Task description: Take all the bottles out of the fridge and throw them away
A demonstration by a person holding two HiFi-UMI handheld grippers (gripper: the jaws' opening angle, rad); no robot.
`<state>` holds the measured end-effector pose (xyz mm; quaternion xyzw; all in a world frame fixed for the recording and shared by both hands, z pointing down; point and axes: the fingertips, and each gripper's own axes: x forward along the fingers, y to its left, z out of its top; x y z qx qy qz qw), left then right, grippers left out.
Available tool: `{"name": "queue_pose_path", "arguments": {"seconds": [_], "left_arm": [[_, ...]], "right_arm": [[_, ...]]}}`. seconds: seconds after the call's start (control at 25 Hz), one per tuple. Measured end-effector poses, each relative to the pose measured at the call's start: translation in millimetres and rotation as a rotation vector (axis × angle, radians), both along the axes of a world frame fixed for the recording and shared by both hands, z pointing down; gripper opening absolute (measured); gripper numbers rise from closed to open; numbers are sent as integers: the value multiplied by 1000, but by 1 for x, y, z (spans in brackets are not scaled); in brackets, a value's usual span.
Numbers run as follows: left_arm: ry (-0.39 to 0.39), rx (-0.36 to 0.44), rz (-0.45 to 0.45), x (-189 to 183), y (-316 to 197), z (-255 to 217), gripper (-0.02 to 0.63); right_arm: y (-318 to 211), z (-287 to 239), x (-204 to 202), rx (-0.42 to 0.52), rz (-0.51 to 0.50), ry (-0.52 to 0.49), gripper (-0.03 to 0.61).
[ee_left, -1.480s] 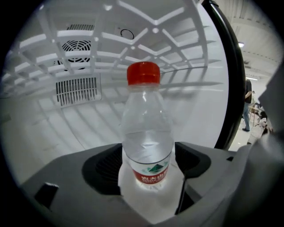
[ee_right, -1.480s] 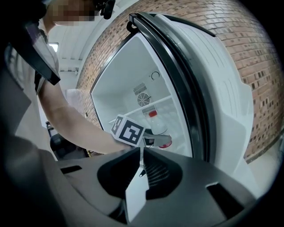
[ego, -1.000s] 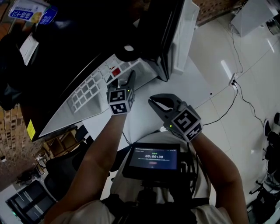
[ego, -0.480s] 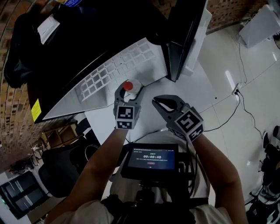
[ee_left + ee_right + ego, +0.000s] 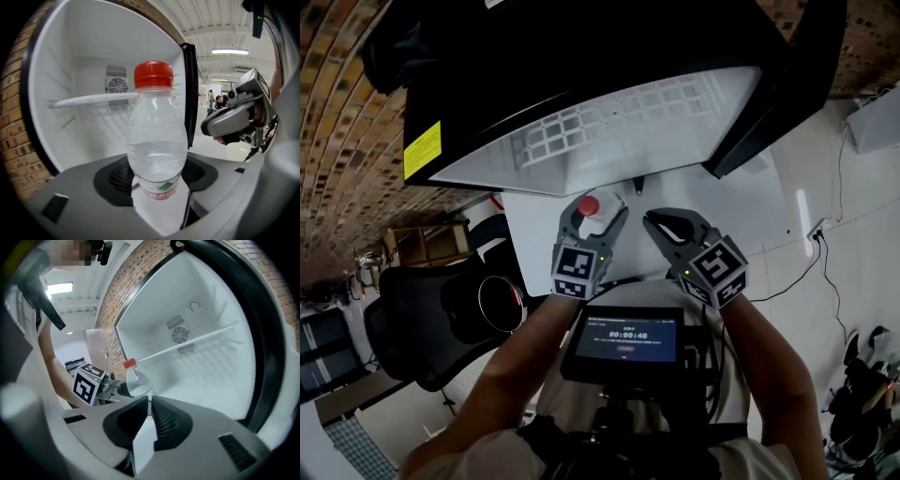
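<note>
One bottle is in view, and it looks to be out of the fridge (image 5: 609, 141) now. The fridge is big and black, with its door open and its white inside showing. The shelf (image 5: 93, 100) is bare, and so is the floor of the fridge as far as the gripper views show. No other bottle shows in there, but the head view cannot see right to the back corners, so it is hard to be sure.

Down by the lower left of the head view sits a round dark thing (image 5: 492, 305). It may be a bin, but that is only a guess.

The left gripper (image 5: 596, 206) has its jaws wide around the bottle (image 5: 157, 140) and pinches it low on its body, just in front of the front edge of the fridge. The bottle stands upright and has some water in it. The right gripper (image 5: 654, 223) is just beside it, with its jaws pressed together and nothing in them.

The red cap (image 5: 153, 74) is on top.

So the taking out looks done for this bottle. The throwing away is not yet done.
</note>
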<state>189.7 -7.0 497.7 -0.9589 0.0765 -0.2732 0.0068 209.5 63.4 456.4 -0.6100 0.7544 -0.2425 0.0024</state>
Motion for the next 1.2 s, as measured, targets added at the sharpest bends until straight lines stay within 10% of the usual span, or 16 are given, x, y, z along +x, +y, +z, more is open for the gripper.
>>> {"name": "queue_pose_path", "arguments": {"seconds": [1.2], "left_arm": [[-125, -155, -876, -451, -101, 74, 304]], "right_arm": [[-132, 21, -322, -76, -730, 44, 8]]}}
